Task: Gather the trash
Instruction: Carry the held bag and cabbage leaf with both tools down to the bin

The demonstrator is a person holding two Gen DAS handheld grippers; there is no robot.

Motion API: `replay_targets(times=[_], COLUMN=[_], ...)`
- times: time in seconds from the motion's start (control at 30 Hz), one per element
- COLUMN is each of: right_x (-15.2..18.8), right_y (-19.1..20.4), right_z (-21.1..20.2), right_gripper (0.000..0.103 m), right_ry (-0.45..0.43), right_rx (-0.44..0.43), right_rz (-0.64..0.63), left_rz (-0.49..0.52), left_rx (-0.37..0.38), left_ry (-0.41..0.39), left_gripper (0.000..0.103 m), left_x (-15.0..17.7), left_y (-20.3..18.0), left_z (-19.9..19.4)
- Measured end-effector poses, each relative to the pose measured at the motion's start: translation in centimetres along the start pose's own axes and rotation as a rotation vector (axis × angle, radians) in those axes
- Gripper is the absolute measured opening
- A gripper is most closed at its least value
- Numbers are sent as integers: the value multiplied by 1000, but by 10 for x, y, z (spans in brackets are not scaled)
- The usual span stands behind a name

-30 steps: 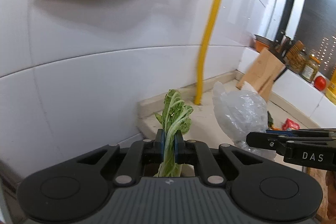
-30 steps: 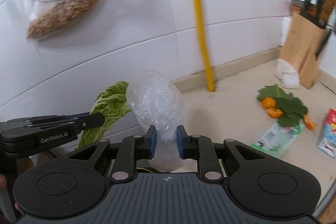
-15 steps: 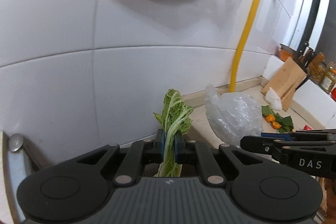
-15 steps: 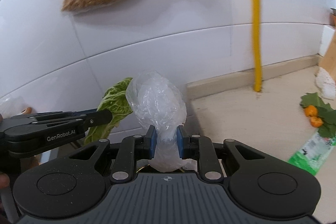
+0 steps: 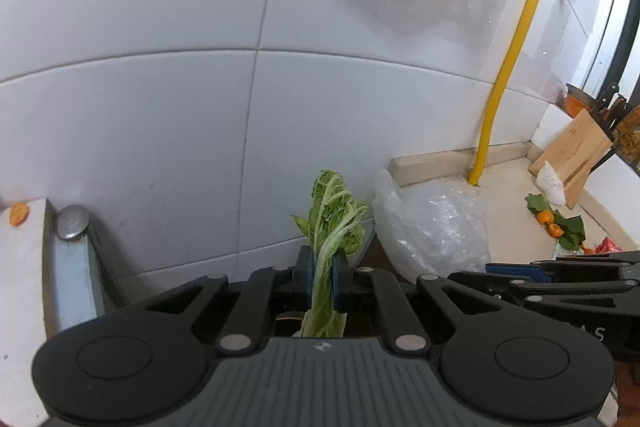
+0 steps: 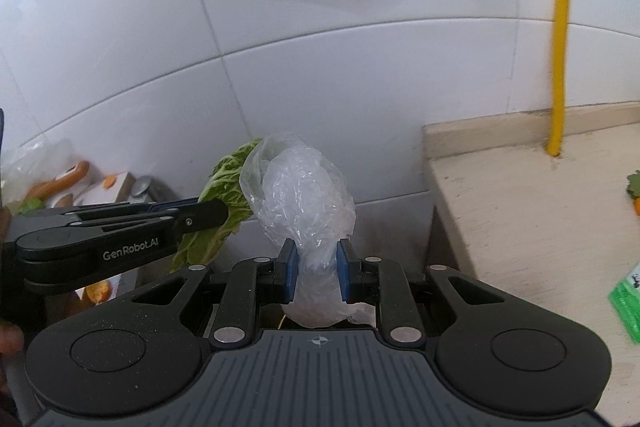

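My left gripper [image 5: 323,275] clenched a cabbage leaf [image 5: 334,215], right gripper [image 6: 318,275] a plastic bag [image 6: 304,195]; peels [image 5: 550,223] remained near the table's far edge [image 5: 432,167].

Left gripper [image 5: 322,277]: clamped on a green leafy vegetable stalk [image 5: 333,223]
Right gripper [image 5: 520,269]: beside it, touching a crumpled clear plastic bag [image 5: 432,227]
Backdrop: white tiled wall [image 5: 160,107], yellow pipe [image 5: 508,67]
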State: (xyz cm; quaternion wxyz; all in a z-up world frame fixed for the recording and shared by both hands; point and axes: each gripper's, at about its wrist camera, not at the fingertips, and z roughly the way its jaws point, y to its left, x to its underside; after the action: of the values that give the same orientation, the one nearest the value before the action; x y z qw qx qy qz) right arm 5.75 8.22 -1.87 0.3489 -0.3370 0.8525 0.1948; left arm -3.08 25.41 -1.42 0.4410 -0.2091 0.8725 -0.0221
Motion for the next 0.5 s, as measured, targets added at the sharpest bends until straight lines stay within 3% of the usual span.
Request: replay_targets(times=[0.5], right_x=[13], right_y=[8], right_z=[24], right_gripper=[26], right_ry=[82], right_rx=[-32], right_rz=[-8], left_rz=[-21], left_rx=[-22], left_ry=[68], left_gripper=[5], left_x=[20], left_y=[8], left_z=[10])
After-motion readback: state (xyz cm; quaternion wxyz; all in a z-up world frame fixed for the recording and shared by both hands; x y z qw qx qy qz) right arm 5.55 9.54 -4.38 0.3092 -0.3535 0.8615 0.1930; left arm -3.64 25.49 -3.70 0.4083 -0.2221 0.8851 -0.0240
